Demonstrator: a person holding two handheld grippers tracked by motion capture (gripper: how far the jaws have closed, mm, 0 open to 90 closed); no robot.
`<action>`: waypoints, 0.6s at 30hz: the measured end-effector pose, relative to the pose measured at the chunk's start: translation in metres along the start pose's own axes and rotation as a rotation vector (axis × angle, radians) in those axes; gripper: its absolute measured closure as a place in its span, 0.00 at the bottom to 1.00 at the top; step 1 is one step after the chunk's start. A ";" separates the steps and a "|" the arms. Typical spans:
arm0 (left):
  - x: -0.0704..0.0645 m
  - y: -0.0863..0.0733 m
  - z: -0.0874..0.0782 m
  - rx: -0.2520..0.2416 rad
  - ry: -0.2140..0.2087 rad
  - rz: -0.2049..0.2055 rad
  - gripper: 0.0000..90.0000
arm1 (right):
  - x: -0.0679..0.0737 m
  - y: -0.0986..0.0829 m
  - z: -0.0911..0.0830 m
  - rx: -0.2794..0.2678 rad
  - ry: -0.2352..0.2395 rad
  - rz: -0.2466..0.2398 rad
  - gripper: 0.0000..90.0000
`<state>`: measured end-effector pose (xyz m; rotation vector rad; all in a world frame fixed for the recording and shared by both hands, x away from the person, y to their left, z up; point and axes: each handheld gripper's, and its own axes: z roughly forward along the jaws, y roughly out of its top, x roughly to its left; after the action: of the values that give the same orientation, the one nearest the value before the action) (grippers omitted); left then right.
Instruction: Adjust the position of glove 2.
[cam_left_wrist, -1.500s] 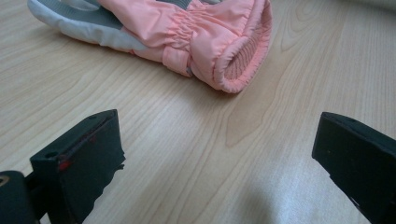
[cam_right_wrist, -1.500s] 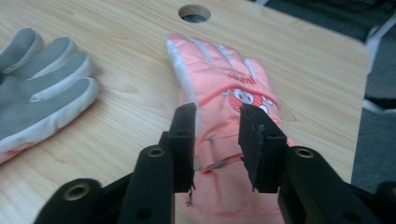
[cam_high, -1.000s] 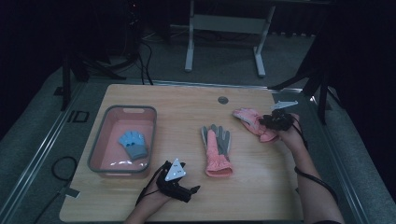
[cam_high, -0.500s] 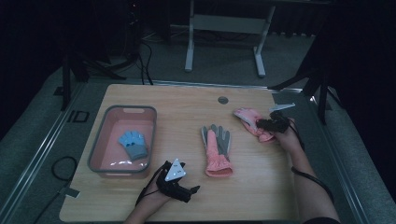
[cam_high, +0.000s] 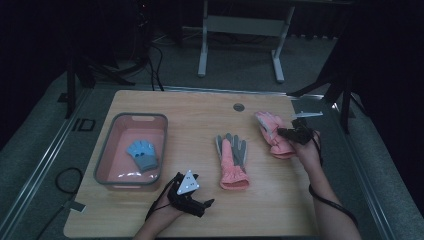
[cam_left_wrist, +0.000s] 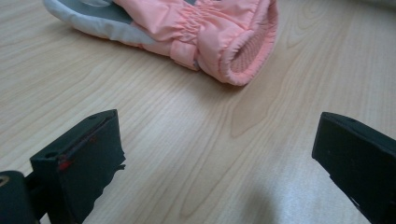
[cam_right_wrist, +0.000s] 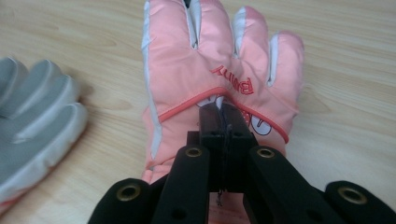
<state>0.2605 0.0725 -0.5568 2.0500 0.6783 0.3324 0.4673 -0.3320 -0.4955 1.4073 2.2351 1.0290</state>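
In the high view, three gloves lie on the wooden table (cam_high: 200, 112): one pink glove (cam_high: 272, 134) at the right, a second pink glove (cam_high: 232, 160) palm-up near the middle with its grey fingers pointing away, and one small blue glove (cam_high: 142, 154) inside the single pink bin (cam_high: 131, 150) at the left. The right gripper (cam_high: 291, 133) rests on the right-hand pink glove, which lies near the table's far right edge with its fingers pointing away and to the left. The left gripper (cam_high: 200, 206), with a grey three-cornered plate on top, sits near the front edge, just beside the cuff of the middle glove but apart from it. In the left gripper view, the two black jaws of the left gripper (cam_left_wrist: 219, 154) stand wide apart over bare wood, holding nothing; beyond them the middle glove (cam_left_wrist: 205, 28) shows its gathered pink cuff with a fuzzy pink lining and a grey palm, detail the high view is too small to give. In the right gripper view, the right gripper (cam_right_wrist: 224, 119) has its jaws pressed together, pinching the back of the pink glove (cam_right_wrist: 210, 60). This view reveals white strips between the fingers, an orange seam and red embroidered lettering, and at the left edge the grey fingers of the middle glove (cam_right_wrist: 32, 116).
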 end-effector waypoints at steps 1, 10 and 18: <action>0.000 0.000 0.000 -0.004 -0.001 -0.002 0.02 | 0.004 0.000 -0.007 -0.014 -0.022 0.015 0.99; 0.001 -0.001 0.000 -0.001 -0.011 -0.001 0.02 | 0.040 -0.012 -0.061 -0.080 -0.070 0.108 0.99; 0.001 0.000 0.000 -0.001 -0.015 -0.006 0.02 | 0.070 -0.032 -0.084 -0.132 -0.197 0.193 0.99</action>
<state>0.2613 0.0731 -0.5568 2.0472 0.6753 0.3139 0.3637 -0.3138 -0.4513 1.6137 1.8873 1.0273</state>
